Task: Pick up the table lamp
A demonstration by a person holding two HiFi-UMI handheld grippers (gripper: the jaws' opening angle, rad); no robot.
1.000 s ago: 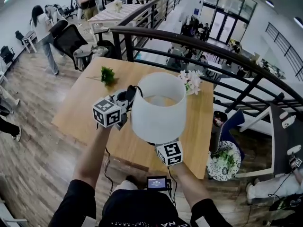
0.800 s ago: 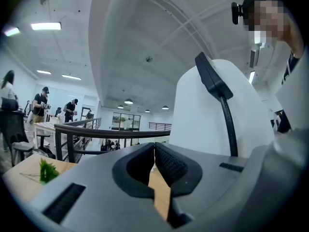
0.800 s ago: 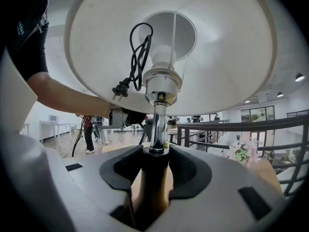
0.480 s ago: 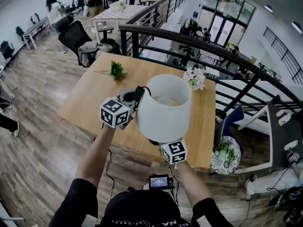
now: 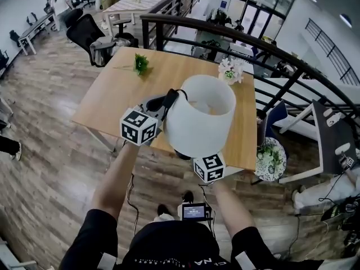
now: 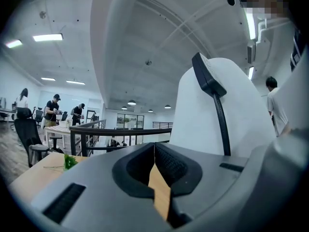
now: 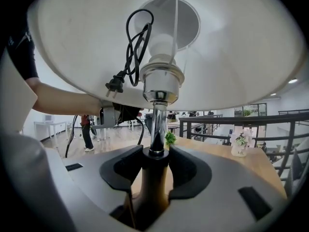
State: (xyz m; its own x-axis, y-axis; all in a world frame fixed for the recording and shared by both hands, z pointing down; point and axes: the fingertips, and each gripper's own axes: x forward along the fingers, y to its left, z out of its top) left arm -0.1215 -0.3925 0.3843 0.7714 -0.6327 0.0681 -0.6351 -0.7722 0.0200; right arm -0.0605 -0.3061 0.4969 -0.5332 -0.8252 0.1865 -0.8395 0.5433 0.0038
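The table lamp's white shade (image 5: 199,122) hangs in the air over the near edge of the wooden table (image 5: 112,94). My right gripper (image 7: 155,161) is shut on the lamp's stem (image 7: 157,129), just under the chrome socket, with its dark base between the jaws. In the head view this gripper (image 5: 190,154) sits mostly hidden beneath the shade. The black cord and plug (image 7: 123,66) are looped up inside the shade. My left gripper (image 5: 160,103) is shut beside the shade's left wall (image 6: 217,115), with nothing seen between its jaws (image 6: 154,151).
A green sprig (image 5: 140,64) and a small vase of flowers (image 5: 232,70) stand on the far part of the table. A dark railing (image 5: 270,49) curves behind it. An office chair (image 5: 90,35) and people are at the back left. Wooden floor lies around me.
Both grippers and the lamp have drawn back from over the middle of the table to its near edge. The grip on the stem is unchanged.
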